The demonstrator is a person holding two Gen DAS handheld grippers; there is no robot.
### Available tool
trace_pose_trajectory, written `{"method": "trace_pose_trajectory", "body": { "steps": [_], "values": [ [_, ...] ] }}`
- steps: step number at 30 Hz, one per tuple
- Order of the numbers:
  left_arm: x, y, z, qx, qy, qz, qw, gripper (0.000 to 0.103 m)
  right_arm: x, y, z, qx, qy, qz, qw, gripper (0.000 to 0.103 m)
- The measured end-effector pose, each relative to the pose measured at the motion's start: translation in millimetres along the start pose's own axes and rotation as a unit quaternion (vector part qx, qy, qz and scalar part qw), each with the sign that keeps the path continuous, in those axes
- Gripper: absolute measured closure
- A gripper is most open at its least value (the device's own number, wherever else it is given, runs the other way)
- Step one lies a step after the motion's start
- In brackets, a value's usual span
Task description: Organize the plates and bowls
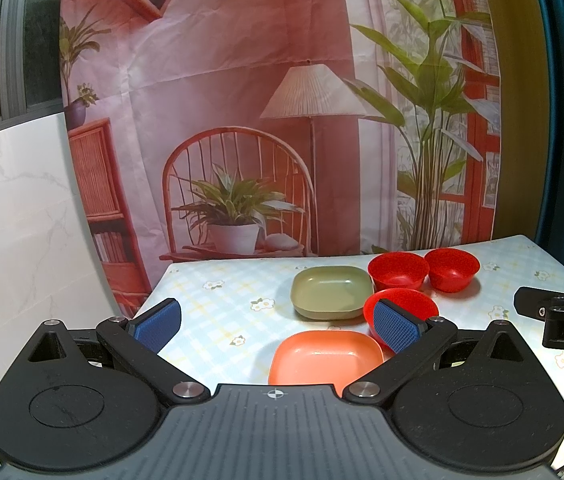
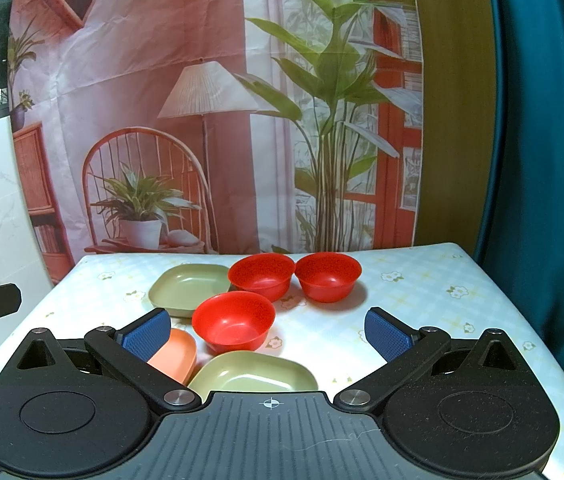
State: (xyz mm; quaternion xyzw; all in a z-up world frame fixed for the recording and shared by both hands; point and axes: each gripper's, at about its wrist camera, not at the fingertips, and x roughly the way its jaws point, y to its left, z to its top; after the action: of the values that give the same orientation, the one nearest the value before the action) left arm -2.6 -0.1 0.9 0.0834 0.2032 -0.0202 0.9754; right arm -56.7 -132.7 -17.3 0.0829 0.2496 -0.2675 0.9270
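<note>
three red bowls (image 2: 234,322), two green plates (image 2: 190,286) and one orange plate (image 2: 176,354) sit on the table (image 2: 421,304). both the left tongs (image 1: 278,326) and the right tongs (image 2: 268,330) gape wide, holding nothing. the right tongs' body reads "da", cut off.

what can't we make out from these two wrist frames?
- Near olive plate: near edge hidden by the right gripper body in the right wrist view; absent from the left wrist view.
- Orange plate: near edge behind the left gripper body; in the right view a finger covers most of it.
- Nearest red bowl: partly behind a blue pad in the left view.
- Table: front edge cut off in both.
</note>
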Motion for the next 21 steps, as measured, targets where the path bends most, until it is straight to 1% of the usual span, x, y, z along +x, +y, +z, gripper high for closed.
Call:
{"method": "trace_pose_trajectory", "body": {
  "steps": [21],
  "values": [
    [3.1,-1.8,-6.7,-0.001,0.006,-0.001,1.0,0.0,0.7,-0.1,-0.6,0.001,0.001,0.0,1.0,0.0]
  ]
}}
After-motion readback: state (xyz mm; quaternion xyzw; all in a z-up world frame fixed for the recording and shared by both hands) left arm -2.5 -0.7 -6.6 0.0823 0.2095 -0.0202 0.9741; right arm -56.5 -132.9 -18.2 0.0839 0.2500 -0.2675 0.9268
